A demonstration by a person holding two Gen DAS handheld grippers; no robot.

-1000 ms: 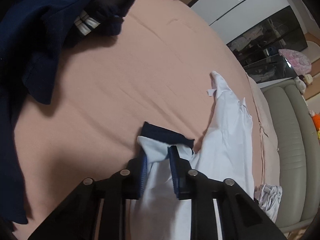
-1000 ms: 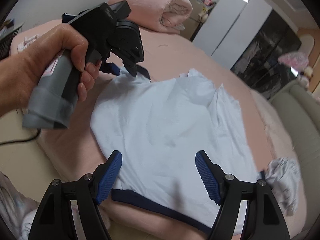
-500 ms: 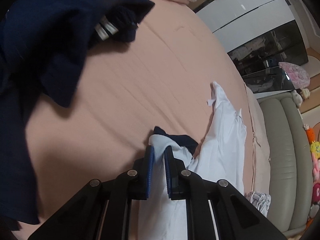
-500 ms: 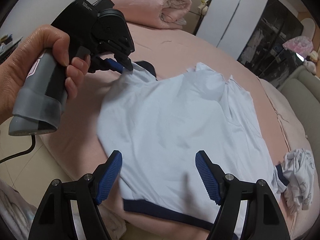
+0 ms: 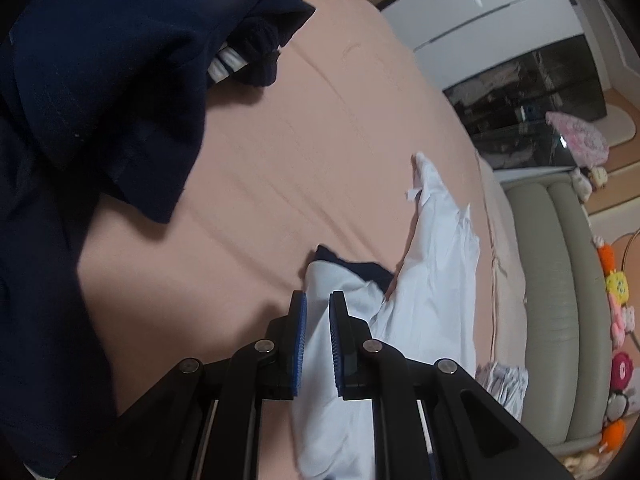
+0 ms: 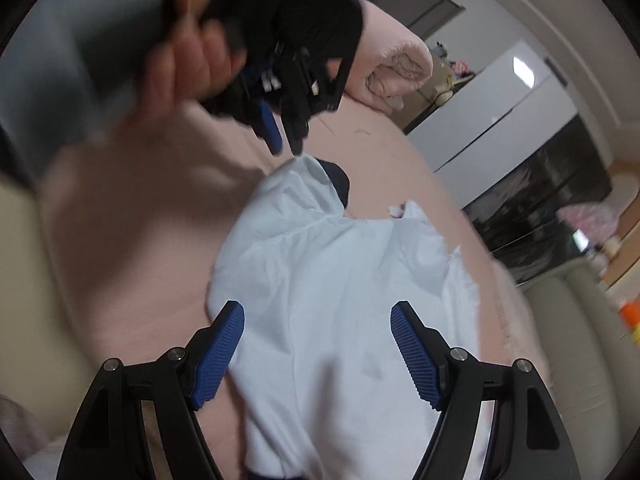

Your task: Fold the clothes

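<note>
Item: pale blue shirt (image 6: 340, 320) with navy trim, lying on the pink bedspread (image 5: 300, 140). Long axis runs from the near bed edge away toward the white wardrobe (image 6: 500, 120); navy-cuffed sleeve (image 5: 352, 272) at the far left corner.

Left gripper (image 5: 318, 320): clenched on the sleeve cloth, pads nearly together with fabric between them.

Right gripper (image 6: 318, 340): released, jaws wide, poised above the shirt's body.

Surroundings: dark navy garment (image 5: 100, 100) heaped to the left; rolled pink blanket (image 6: 396, 68) at the far end; small patterned cloth (image 5: 504, 380) beside the shirt; grey-green sofa (image 5: 560, 300) along the right.
</note>
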